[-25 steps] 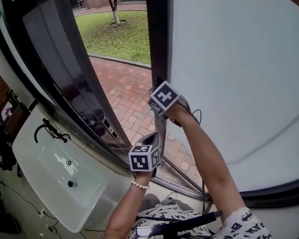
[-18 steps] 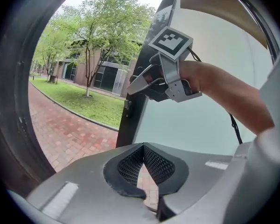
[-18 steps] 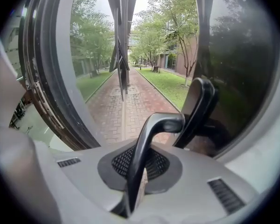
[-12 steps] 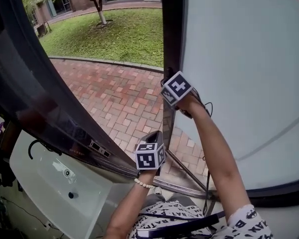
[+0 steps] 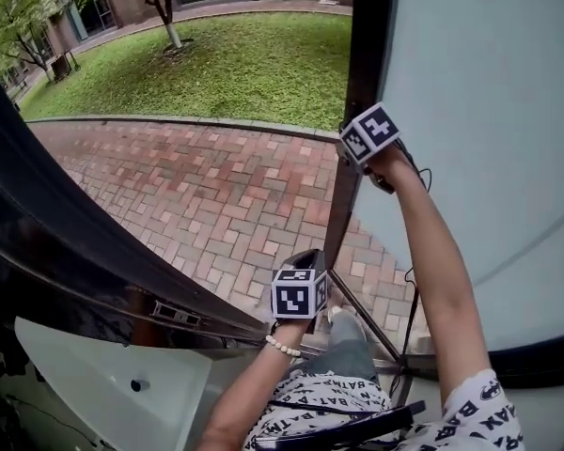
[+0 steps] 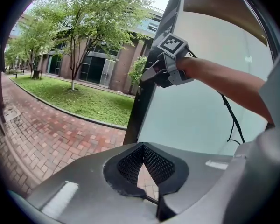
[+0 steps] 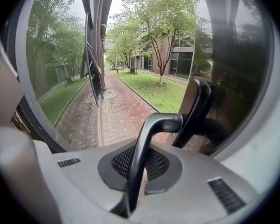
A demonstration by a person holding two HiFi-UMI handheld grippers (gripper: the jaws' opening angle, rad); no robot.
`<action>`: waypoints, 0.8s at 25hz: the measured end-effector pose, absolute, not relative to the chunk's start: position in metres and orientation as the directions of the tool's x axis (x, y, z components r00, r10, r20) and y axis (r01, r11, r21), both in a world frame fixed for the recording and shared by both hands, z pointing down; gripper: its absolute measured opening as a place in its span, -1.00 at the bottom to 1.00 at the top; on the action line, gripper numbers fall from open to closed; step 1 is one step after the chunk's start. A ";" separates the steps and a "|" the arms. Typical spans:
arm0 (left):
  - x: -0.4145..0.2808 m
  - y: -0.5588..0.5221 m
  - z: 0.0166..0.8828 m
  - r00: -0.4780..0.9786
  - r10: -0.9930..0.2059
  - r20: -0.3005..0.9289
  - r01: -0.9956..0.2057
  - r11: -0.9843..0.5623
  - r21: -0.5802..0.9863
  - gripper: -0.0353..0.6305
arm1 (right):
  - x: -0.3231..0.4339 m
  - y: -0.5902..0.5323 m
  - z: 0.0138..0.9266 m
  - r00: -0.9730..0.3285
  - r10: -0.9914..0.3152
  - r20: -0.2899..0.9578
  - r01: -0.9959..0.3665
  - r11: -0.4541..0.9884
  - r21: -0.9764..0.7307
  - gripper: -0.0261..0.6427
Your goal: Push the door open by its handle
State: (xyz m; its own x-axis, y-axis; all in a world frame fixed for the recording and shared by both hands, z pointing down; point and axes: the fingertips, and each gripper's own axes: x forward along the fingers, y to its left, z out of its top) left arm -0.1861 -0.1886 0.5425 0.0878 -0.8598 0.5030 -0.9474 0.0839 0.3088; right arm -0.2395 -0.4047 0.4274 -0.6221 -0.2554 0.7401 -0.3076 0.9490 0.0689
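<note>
The door [image 5: 470, 111] is a pale frosted pane in a black frame [image 5: 359, 92], swung outward over the brick paving. My right gripper [image 5: 354, 146] is at the frame's edge, arm stretched out. In the right gripper view the black lever handle [image 7: 151, 134] runs down between the jaws, and the right gripper [image 7: 135, 183] is shut on it. My left gripper [image 5: 307, 257] hangs lower, near the door's bottom corner, touching nothing. In the left gripper view the left gripper [image 6: 147, 174] has its jaws together with nothing between them, and the right gripper [image 6: 154, 73] shows against the door frame.
A dark glass pane in a black frame [image 5: 47, 242] slants along the left. A white basin [image 5: 85, 379] lies below it. Brick paving [image 5: 207, 195], a lawn [image 5: 235, 73] and a tree are outside. A shoe [image 5: 343, 332] stands on the threshold, and a cable [image 5: 414, 289] hangs by the right arm.
The door has swung farther outward, and the right gripper has moved up and to the right with its edge. More paving and lawn show. The left gripper has stayed low.
</note>
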 end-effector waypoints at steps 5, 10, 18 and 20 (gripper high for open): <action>-0.192 -0.220 0.565 0.082 -0.842 0.533 -0.954 0.088 0.286 -0.93 | -0.214 -0.468 0.429 -0.594 -0.314 0.740 -0.373 0.923 0.093 -0.93; -0.202 -0.255 0.577 0.076 -0.839 0.539 -0.946 0.111 0.306 -0.93 | -0.187 -0.519 0.424 -0.577 -0.358 0.734 -0.437 0.895 0.093 -0.92; -0.172 -0.335 0.558 0.119 -0.848 0.516 -0.948 0.057 0.312 -0.93 | -0.118 -0.606 0.423 -0.522 -0.429 0.737 -0.554 0.828 0.090 -0.86; -0.166 -0.354 0.558 0.124 -0.847 0.517 -0.949 0.050 0.310 -0.93 | -0.098 -0.631 0.422 -0.516 -0.444 0.732 -0.591 0.803 0.070 -0.85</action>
State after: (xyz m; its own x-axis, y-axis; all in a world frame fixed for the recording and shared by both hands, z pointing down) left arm -0.1656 -0.3535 0.5577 0.1242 -0.8468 0.5171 -0.9494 0.0500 0.3100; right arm -0.0980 -0.6308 0.4218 -0.5165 -0.4440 0.7322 -0.5912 0.8035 0.0703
